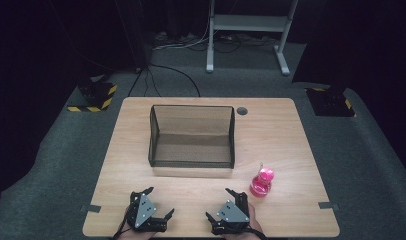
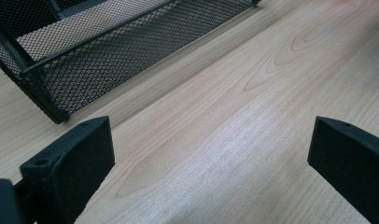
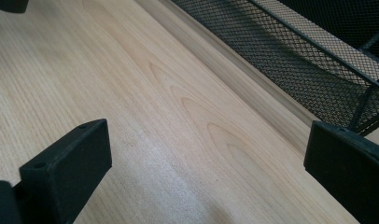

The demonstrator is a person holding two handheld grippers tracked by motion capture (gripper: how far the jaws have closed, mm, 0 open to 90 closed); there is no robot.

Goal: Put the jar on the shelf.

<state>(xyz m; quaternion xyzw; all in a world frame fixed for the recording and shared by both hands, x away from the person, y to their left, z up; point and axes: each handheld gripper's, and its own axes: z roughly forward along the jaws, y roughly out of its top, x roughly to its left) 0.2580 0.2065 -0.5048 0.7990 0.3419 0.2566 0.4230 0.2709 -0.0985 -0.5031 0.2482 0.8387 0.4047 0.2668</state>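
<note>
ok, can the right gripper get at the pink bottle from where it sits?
Probably yes. The right gripper is open with nothing between its fingers, and the pink bottle stands upright just beside it on bare table. The mesh basket sits farther back, out of the path.

Floor: grey carpet (image 1: 51, 165) around my table, going dark toward the edges.
Table: light wood top (image 1: 291, 145) with a round cable hole (image 1: 242, 111).
Beyond: white desk frame (image 1: 251, 22), cables (image 1: 181, 42) on the floor.
Sides: two black bases, hazard-striped (image 1: 93, 97).
</note>
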